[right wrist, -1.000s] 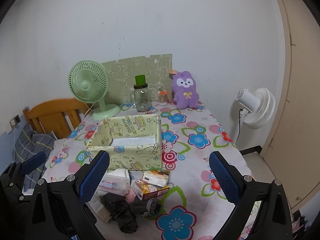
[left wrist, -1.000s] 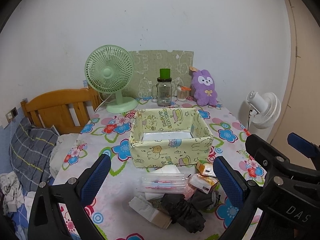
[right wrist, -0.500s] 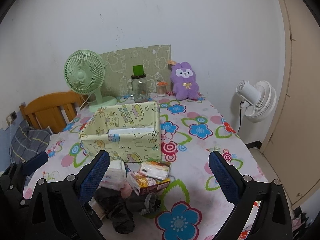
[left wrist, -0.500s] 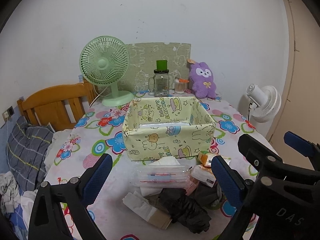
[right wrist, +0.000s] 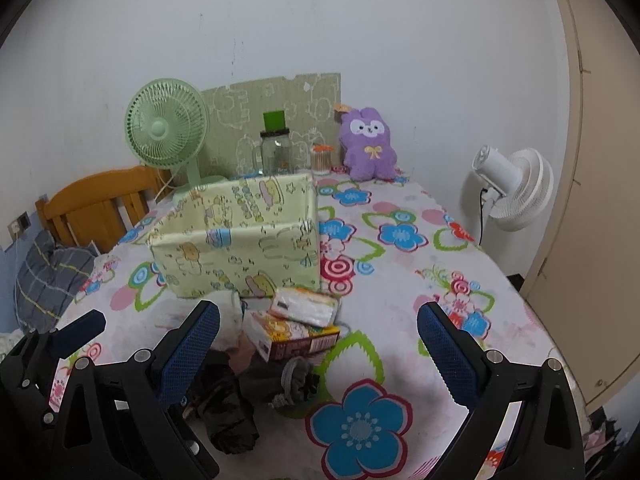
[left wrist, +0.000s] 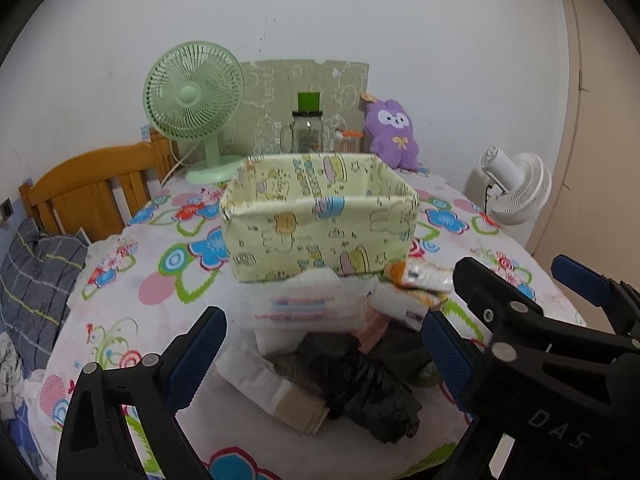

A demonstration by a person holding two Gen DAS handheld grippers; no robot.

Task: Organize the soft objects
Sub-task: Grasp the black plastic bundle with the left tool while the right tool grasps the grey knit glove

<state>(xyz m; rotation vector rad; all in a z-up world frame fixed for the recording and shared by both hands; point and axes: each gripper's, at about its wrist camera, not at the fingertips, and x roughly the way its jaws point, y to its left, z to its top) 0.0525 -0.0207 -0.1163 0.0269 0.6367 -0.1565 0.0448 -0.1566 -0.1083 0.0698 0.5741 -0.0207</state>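
Observation:
A pale yellow fabric storage box [left wrist: 320, 216] with cartoon prints stands in the middle of the flowered table [left wrist: 160, 292]; it also shows in the right wrist view [right wrist: 244, 248]. In front of it lies a pile: a clear tissue pack [left wrist: 308, 308], small tissue packs [right wrist: 304, 308], an orange box [right wrist: 292, 338], crumpled black cloth [left wrist: 372, 392] and a grey sock [right wrist: 294, 376]. My left gripper [left wrist: 324, 360] is open and empty just above the pile. My right gripper [right wrist: 318, 348] is open and empty over the pile's right side.
A green desk fan [left wrist: 196, 100], a glass jar with a green lid [left wrist: 308, 128] and a purple plush bunny [left wrist: 394, 132] stand along the back wall. A white floor fan [left wrist: 516, 184] is right of the table, a wooden chair [left wrist: 88, 188] left.
Both grippers have moved forward and lower toward the pile; the box and pile look larger and closer. Both stay open and empty.

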